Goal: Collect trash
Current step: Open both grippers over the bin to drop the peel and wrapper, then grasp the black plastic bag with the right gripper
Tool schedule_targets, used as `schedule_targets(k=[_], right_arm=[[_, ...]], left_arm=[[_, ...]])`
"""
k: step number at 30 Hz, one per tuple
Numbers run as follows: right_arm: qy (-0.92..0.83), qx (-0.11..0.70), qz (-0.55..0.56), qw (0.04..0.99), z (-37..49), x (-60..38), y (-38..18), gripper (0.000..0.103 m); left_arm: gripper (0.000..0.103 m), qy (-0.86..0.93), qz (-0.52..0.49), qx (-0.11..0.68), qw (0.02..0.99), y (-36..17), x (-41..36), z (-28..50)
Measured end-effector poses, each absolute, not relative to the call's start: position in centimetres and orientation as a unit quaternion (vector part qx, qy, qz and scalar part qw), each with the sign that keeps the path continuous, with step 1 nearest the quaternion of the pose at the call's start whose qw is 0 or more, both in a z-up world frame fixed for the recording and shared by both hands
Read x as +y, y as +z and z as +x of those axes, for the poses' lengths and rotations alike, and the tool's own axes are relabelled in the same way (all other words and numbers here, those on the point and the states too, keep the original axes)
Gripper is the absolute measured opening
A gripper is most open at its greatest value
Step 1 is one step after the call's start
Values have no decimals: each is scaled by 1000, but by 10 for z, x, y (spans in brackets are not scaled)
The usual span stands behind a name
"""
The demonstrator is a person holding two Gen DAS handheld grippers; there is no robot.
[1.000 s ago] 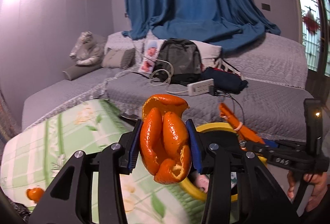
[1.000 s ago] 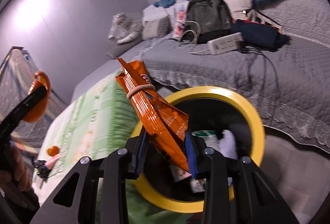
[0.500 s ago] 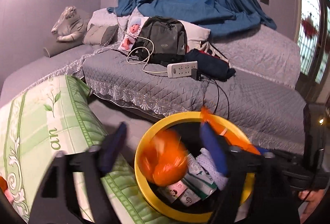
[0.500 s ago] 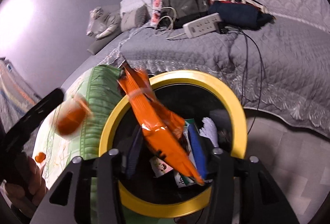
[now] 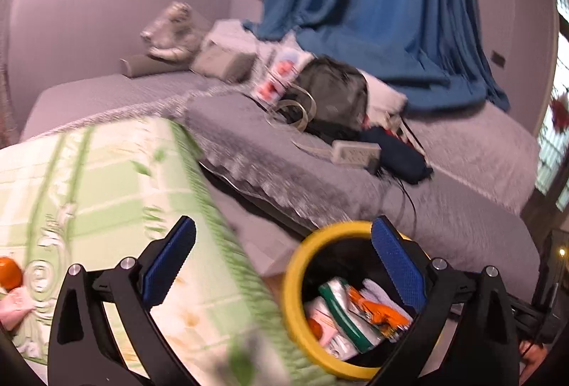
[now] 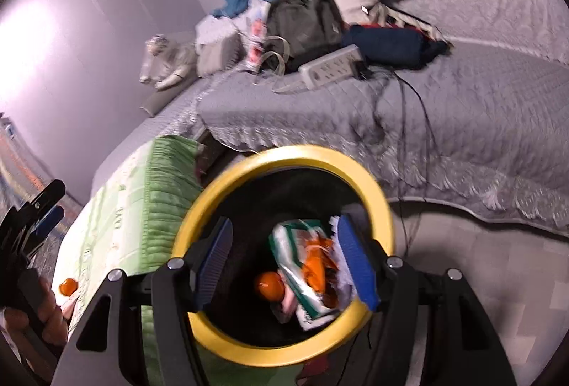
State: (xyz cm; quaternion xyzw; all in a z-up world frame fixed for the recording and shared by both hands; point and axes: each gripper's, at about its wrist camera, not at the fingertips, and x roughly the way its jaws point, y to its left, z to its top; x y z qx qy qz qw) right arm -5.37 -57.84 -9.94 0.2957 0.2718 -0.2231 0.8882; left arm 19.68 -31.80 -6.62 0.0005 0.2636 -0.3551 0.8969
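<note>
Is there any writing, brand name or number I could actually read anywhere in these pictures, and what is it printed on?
None can be read.
Green-and-white packet in the yellow-rimmed bin: has print, too blurred.
Orange wrapper in the bin: blurred.
Green tablecloth: dark marks in the pattern, smeared by motion.
Picture card on the bed: no legible text.

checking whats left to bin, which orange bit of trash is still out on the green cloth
The small orange piece at the cloth's near edge, beside the left gripper. The orange peel and orange wrapper already lie inside the yellow-rimmed bin.
</note>
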Motion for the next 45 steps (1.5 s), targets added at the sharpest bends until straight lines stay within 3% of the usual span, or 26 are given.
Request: schedule_targets(k=[9, 16, 23, 26, 36, 40, 41, 45], right_arm=[[34, 308, 150, 939, 19, -449, -49, 66], [279, 376, 42, 883, 124, -266, -32, 66], [371, 435, -37, 820, 205, -118, -37, 66], [366, 453, -85, 808, 226, -68, -51, 66], [350, 506, -94, 782, 273, -8, -84, 65], [338, 528, -95, 773, 282, -1, -98, 40], [330, 532, -93, 775, 284, -3, -102, 29], [326, 537, -68, 775, 286, -17, -101, 8]], left_arm=[[95, -230, -24, 210, 950, -42, -131, 196], [95, -17, -68, 215, 974, -60, 47, 162], [95, 124, -141, 250, 950, -93, 173, 129], [95, 146, -161, 256, 942, -102, 199, 120], [95, 137, -181, 263, 938, -117, 222, 122], [95, 124, -177, 267, 939, -119, 216, 122], [95, 122, -174, 268, 940, -120, 216, 123], [95, 113, -149, 272, 944, -118, 205, 125]])
